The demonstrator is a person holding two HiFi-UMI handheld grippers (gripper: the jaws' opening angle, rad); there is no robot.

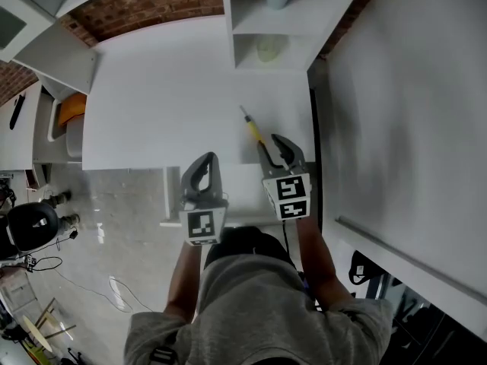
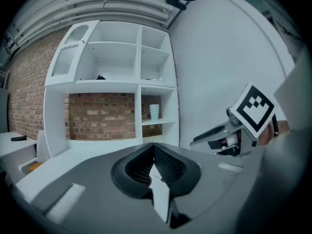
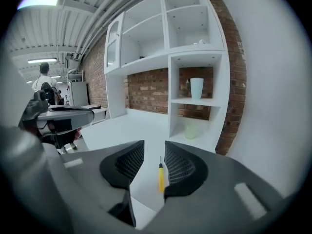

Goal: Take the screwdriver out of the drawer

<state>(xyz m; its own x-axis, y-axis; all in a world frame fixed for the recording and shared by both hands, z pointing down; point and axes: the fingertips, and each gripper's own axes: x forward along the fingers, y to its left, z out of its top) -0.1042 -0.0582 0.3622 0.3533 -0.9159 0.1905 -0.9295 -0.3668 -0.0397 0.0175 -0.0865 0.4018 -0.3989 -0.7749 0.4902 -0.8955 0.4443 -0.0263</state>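
Left gripper (image 2: 153, 151): jaws closed tip to tip, nothing in them, roughly level, over the counter's (image 1: 152, 90) near edge. Screwdriver (image 1: 254, 128) lies flat on the counter, shaft toward the shelves (image 1: 259, 30), yellow handle toward the right gripper (image 3: 152, 152). It looks to be out of the drawer already, so the step is likely just clearing off. Right jaws stand apart and grip nothing. The screwdriver shows through the gap, nearer the right pad, apparently untouched. Best to leave the jaws apart and pull up and back along the tool's line. A sideways sweep could roll the handle. Right gripper tilts down at the counter, beside the left, both ahead of the person's chest.
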